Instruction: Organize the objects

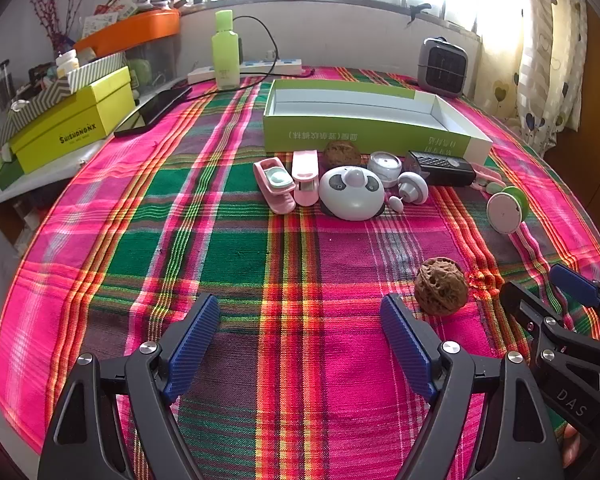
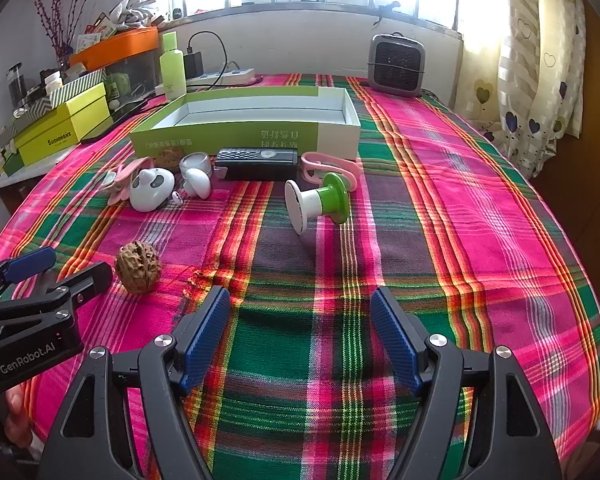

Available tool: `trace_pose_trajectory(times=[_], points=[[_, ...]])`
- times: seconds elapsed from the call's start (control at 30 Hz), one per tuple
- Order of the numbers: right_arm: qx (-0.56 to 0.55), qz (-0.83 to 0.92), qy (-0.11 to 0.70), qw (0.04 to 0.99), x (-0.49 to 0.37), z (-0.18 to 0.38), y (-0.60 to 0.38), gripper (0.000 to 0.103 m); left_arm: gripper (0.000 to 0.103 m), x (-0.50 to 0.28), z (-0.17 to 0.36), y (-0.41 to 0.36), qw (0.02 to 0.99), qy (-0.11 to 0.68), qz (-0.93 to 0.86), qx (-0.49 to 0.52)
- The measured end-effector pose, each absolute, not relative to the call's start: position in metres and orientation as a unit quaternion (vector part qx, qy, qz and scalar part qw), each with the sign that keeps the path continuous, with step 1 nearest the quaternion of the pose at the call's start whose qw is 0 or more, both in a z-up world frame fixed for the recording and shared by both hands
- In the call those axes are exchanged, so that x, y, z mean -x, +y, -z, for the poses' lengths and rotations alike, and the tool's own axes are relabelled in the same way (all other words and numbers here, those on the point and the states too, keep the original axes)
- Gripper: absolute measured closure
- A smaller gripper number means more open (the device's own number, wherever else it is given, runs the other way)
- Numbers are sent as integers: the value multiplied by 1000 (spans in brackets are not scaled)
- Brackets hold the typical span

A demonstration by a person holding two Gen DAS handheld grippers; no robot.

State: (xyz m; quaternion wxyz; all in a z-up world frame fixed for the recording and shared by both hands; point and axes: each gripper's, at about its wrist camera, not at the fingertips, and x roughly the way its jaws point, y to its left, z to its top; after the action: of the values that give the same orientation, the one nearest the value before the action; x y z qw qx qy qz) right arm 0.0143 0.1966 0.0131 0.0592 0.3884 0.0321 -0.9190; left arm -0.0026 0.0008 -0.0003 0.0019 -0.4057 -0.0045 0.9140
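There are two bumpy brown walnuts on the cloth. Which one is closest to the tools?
The walnut sitting alone on the plaid cloth, just beyond the left tool. The other walnut sits far back against the green box, among the small things.

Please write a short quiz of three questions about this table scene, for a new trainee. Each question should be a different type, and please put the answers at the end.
1. True or false: the green and white box already holds some of the small objects.
2. Multiple choice: which object lies nearest to the left gripper? A) the panda-shaped gadget B) the near walnut C) the black remote
3. Fill in the missing word: the jaws of the right gripper stand ____, with only the plaid cloth between them.

Key
1. False: its inside looks empty.
2. B
3. open
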Motion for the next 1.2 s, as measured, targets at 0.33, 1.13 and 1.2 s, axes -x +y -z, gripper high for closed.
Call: trace_pose_trajectory(times=[0.33,1.13,1.2], points=[[-389,918,33,61,-15,-12,199,30,20,2,2,-2,2,-4,-913,407],[-392,915,41,85,-13,-12,198,30,20,4,2,-3,7,1,-909,417],[-393,914,42,88,-13,-12,198,30,20,2,1,-4,8,-6,-909,417]])
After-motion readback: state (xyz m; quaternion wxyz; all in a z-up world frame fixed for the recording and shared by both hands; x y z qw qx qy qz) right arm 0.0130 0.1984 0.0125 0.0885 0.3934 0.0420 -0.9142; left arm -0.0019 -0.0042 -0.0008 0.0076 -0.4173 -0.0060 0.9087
